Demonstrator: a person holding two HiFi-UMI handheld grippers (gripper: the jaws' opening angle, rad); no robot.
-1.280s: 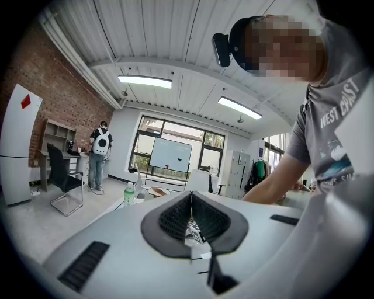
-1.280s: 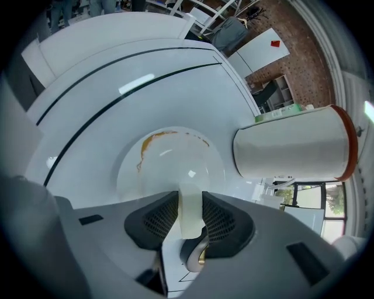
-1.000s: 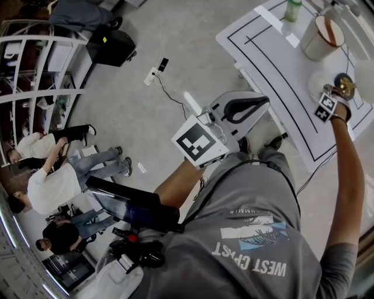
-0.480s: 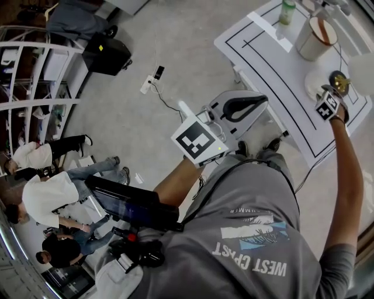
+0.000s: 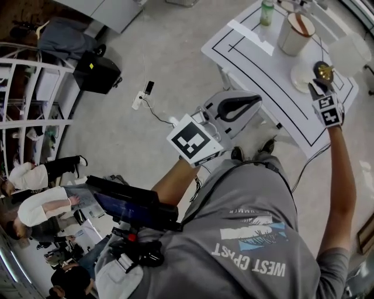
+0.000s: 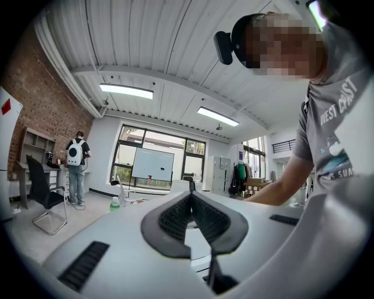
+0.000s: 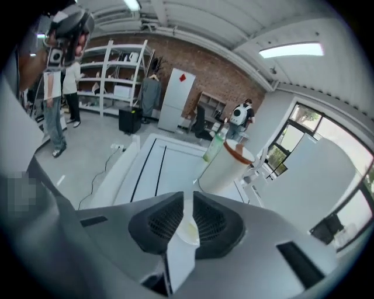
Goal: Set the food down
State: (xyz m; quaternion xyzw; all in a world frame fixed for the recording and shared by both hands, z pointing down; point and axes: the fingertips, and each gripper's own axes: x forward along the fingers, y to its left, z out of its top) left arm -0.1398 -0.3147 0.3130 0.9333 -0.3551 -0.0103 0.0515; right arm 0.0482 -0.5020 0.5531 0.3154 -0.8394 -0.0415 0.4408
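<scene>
White black-lined table (image 5: 257, 58), grey concrete floor (image 5: 163, 52).

white tub (image 5: 295, 33): upright | green bottle (image 5: 266, 11): near tub | black case (image 5: 96, 73): beside rack (image 5: 35, 93)

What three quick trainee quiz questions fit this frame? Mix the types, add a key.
1. True or false: the bottle lies on its side.
2. The left gripper holds: A the bottle, B the bucket, C nothing.
3. What stands between the bottle and the food?
Key: 1 false, it stands upright on the table. 2 C, its jaws are shut and empty. 3 the bucket.
</scene>
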